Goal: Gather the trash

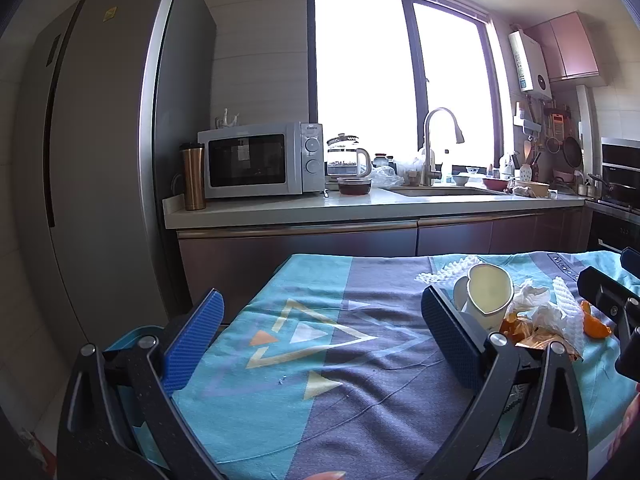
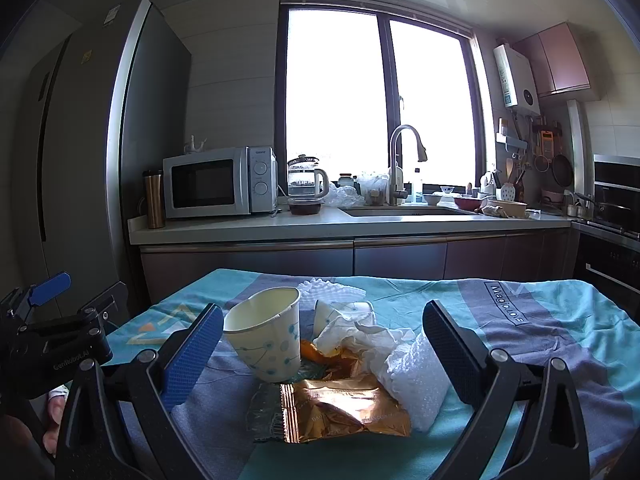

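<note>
A trash pile lies on the patterned cloth-covered table (image 2: 520,344). It holds a tilted paper cup (image 2: 266,336), a second cup on its side (image 2: 332,312), crumpled tissue (image 2: 360,340), a gold snack wrapper (image 2: 332,408), white foam netting (image 2: 420,376) and orange peel (image 2: 312,350). My right gripper (image 2: 320,344) is open, its fingers either side of the pile and just short of it. My left gripper (image 1: 320,328) is open and empty over bare cloth (image 1: 280,360). The pile sits to its right, with the cup (image 1: 486,296) and peel (image 1: 596,322) in the left wrist view.
The kitchen counter (image 1: 280,208) behind the table carries a microwave (image 1: 260,160), a kettle (image 1: 346,158), a sink with a faucet (image 1: 432,144) and dishes. A tall fridge (image 1: 100,160) stands at the left. An oven (image 2: 616,200) is at the right.
</note>
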A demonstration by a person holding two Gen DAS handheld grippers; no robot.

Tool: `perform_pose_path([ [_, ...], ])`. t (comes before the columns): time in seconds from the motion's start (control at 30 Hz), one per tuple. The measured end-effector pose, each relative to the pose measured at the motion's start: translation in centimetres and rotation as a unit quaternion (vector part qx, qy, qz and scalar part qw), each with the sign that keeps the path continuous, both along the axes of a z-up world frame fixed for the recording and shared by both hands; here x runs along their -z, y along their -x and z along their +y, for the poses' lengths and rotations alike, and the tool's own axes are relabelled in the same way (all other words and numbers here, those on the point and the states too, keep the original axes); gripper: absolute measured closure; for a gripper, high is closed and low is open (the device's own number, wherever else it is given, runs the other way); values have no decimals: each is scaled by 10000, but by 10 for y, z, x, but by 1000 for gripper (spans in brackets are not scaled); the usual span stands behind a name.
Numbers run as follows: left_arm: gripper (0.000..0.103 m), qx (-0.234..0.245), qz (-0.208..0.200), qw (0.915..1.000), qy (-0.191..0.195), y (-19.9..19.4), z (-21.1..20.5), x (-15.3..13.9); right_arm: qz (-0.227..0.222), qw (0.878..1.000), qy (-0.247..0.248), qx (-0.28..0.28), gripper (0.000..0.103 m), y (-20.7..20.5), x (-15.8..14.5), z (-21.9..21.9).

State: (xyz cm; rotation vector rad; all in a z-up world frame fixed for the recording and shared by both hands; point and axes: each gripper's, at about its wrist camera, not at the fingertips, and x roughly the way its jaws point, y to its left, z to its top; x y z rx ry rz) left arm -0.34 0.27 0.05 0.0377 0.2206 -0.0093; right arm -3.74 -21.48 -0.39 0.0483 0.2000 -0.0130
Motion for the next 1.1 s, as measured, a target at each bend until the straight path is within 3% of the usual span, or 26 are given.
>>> perform_pose_path([
  [1.1,6,17,52,10000,-22,2,-9,0,19,10000,-11,-19,7,-5,0,-2],
])
